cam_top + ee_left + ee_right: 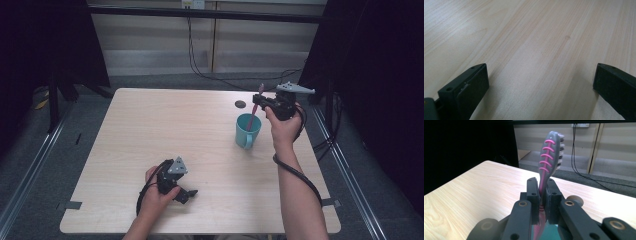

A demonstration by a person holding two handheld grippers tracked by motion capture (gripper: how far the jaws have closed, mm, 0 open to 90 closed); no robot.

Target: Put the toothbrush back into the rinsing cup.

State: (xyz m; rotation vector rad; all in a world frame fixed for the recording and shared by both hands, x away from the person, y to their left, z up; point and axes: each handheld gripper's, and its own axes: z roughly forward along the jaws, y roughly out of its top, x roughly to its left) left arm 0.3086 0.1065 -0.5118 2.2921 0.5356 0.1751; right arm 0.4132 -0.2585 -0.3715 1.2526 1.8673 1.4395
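Note:
A grey and pink toothbrush (549,155) stands upright with its bristle head on top, and my right gripper (542,191) is shut on its neck. In the high view the right gripper (261,101) holds the toothbrush (255,111) over a teal mug (247,131) at the table's right side, the handle's lower end reaching down into the mug. My left gripper (186,193) rests low on the table near the front edge. In its own view the left gripper (540,82) stands open over bare wood with nothing between its fingers.
A small dark round spot (240,104) lies on the light wooden table (165,125) behind the mug. Black cables run across the grey floor beyond the far edge. Dark curtains and metal rails flank both sides.

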